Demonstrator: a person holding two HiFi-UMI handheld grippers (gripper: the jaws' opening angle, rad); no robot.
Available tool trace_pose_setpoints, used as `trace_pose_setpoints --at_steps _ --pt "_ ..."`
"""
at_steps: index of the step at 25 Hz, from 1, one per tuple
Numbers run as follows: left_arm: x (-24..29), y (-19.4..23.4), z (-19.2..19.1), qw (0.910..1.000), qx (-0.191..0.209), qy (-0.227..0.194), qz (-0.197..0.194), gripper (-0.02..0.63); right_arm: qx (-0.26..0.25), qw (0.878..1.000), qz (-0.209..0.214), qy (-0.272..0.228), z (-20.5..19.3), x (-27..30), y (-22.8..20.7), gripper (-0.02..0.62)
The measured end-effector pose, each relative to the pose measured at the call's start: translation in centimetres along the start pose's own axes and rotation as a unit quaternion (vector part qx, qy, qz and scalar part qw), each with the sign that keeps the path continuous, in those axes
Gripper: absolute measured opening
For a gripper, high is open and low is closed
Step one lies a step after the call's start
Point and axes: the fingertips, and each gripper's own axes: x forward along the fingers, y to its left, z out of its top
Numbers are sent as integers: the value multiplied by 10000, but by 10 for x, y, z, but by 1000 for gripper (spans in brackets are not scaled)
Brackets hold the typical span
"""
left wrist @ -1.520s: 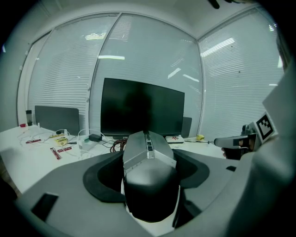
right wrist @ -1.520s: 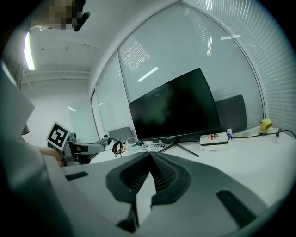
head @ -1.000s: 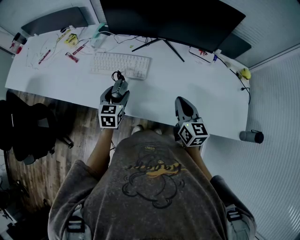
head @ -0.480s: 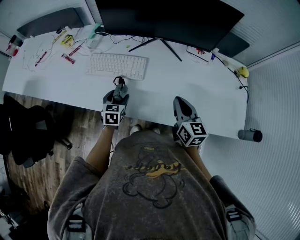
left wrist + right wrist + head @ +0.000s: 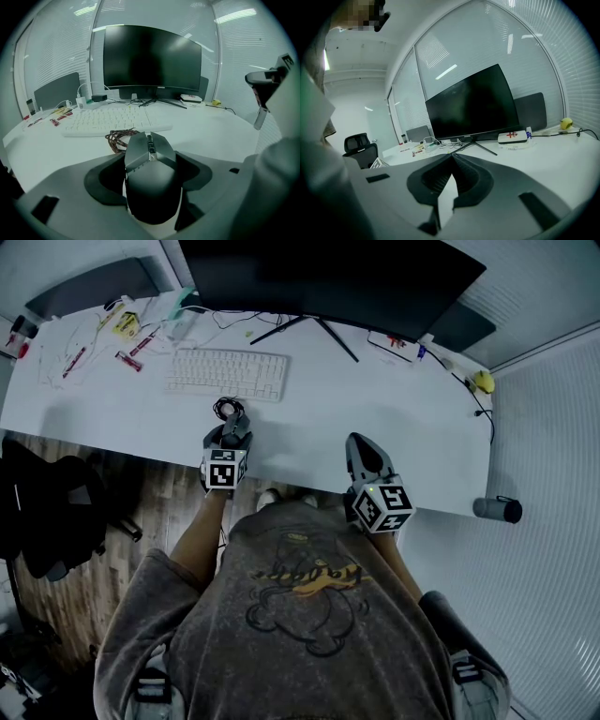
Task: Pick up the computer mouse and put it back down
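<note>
- The computer mouse (image 5: 151, 178) is a dark, angular shell: faceted matte buttons split by a scroll wheel, with a rounded hump at the rear.
- It sits between the jaws of the left gripper (image 5: 228, 435), which stand wide and press on its flanks. No view settles whether its underside touches the desk (image 5: 412, 427).
- The mouse's cable (image 5: 119, 137) has a braided, reddish-brown sheath and is wound in a loose coil just ahead of the mouse's nose, near the front edge of the flat white keyboard (image 5: 112, 121).
- The right gripper (image 5: 451, 154) has its grey moulded jaws closed tip to tip with nothing in them; their ribbed dark pads form a narrow V.
- The desk is a smooth white slab with a curved near edge, and the curved, glossy black monitor (image 5: 151, 58) stands at its back on splayed legs.
- The head view alone shows the layout from above — both marker cubes at the desk's near edge, the right gripper well apart from the mouse, and plank flooring (image 5: 159, 512) below.
- Only the left gripper view shows the mouse's facets and the cable's weave.
- The right gripper view adds a black office chair (image 5: 360, 143), a white box (image 5: 513, 137) by the monitor's foot and a small yellow thing (image 5: 566, 123) at the far end.
</note>
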Motion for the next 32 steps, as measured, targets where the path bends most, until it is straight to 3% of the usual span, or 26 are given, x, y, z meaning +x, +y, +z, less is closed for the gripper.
trace_pose_setpoints --at_steps 32 --pt "13 2 -13 9990 -147 403 90 318 -2 9998 176 126 0 16 0 6"
